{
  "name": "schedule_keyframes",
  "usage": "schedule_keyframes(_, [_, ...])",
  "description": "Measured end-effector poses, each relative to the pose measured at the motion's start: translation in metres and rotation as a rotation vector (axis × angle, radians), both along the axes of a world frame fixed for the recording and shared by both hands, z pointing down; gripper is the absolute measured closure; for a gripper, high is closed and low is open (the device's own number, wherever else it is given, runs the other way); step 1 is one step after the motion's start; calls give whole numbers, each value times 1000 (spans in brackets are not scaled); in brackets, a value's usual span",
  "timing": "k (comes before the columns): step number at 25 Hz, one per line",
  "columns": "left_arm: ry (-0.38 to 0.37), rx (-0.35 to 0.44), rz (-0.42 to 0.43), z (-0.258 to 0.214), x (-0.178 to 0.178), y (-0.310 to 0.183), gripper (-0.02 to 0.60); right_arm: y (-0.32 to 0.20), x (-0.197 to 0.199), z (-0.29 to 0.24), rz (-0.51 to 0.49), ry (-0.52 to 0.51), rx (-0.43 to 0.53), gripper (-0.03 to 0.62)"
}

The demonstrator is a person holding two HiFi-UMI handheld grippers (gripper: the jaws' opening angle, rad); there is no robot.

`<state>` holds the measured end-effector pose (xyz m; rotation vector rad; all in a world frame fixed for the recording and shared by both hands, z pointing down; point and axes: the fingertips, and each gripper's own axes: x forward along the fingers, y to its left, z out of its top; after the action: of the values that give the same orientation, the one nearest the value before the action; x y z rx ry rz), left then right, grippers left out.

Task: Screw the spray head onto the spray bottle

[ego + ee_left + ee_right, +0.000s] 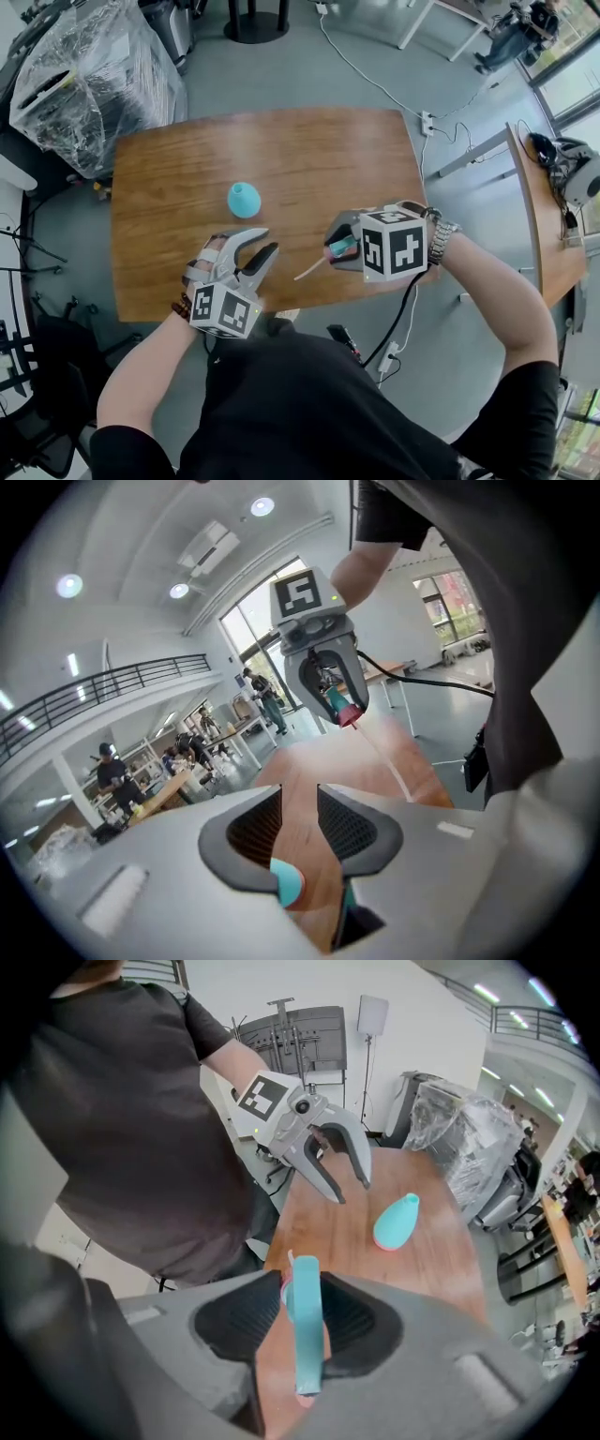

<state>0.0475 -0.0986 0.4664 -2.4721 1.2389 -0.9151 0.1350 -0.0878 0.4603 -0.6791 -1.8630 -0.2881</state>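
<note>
A teal spray bottle (244,200) (396,1222) with no head on it stands on the wooden table (309,150), apart from both grippers. My left gripper (265,246) (298,803) (352,1191) hovers just in front of the bottle, open, with only the tabletop showing between its pads. My right gripper (339,246) (302,1288) (342,714) is shut on the teal spray head (343,247) (302,1335) (337,703), above the table's near edge. The head's white dip tube (307,272) hangs toward the left gripper. The two grippers face each other.
A plastic-wrapped bundle (84,75) stands off the table's far left corner. Another wooden table (539,225) is at the right. A power strip (427,122) and cables lie on the floor beyond the table. People work at benches far off.
</note>
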Motion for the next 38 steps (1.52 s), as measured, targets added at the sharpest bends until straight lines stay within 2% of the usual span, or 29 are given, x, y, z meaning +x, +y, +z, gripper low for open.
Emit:
schedule_keyframes(5, [108, -56, -124, 11, -40, -9, 430, -3, -12, -3, 29, 6, 32, 471])
schedule_keyframes(10, [176, -98, -188, 22, -70, -18, 402, -5, -29, -11, 75, 1, 56, 471])
schedule_keyframes(16, [251, -187, -242, 48, -99, -34, 309, -8, -54, -30, 138, -33, 111, 471])
schedule_keyframes(18, [259, -223, -246, 60, -105, -40, 261, -10, -62, -36, 158, -43, 138, 471])
schedule_keyframes(20, [256, -257, -243, 75, -108, -46, 186, -11, -68, -43, 178, -53, 166, 471])
schedule_keyframes(23, [253, -295, -240, 96, -109, -56, 132, -12, -74, -52, 205, -64, 201, 471])
schedule_keyframes(27, [270, -324, -232, 118, -108, -69, 104, -14, -77, -60, 237, -74, 238, 471])
schedule_keyframes(34, [295, -359, -217, 147, -98, -86, 97, -22, -84, -68, 298, -93, 296, 471])
schedule_keyframes(38, [268, -372, -212, 163, -94, -94, 97, -32, -91, -74, 345, -107, 342, 471])
